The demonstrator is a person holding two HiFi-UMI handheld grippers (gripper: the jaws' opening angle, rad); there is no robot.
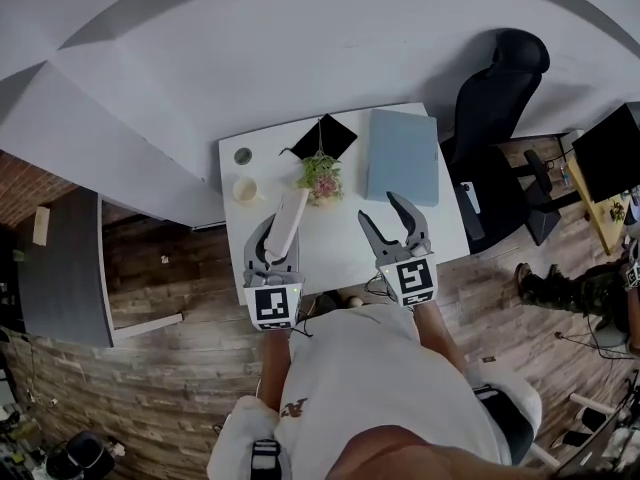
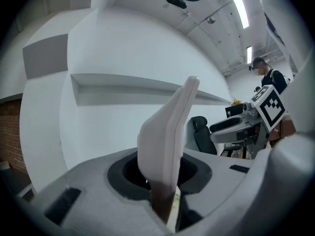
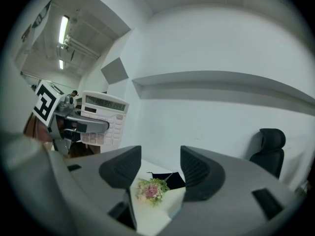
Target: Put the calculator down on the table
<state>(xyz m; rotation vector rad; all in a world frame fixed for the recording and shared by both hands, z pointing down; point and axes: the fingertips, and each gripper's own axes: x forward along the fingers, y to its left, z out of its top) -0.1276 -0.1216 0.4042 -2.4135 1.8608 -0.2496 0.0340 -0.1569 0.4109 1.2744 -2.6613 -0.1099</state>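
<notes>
My left gripper [image 1: 279, 236] is shut on the white calculator [image 1: 289, 214], which it holds above the left part of the white table [image 1: 335, 253]. In the left gripper view the calculator [image 2: 170, 139] stands edge-on and upright between the jaws of the left gripper [image 2: 165, 183]. From the right gripper view I see the calculator's keys and display [image 3: 104, 118] with the left gripper [image 3: 81, 124] clamped across it. My right gripper [image 1: 394, 220] hangs over the table's right part, open with nothing between its fingers [image 3: 158, 170].
On the table stand a small bunch of pink flowers [image 1: 320, 177], a black square item [image 1: 326, 137], a blue-grey flat folder [image 1: 402, 155], a cup [image 1: 245, 189] and a small round lid [image 1: 243, 155]. A black office chair [image 1: 497, 96] stands at the right.
</notes>
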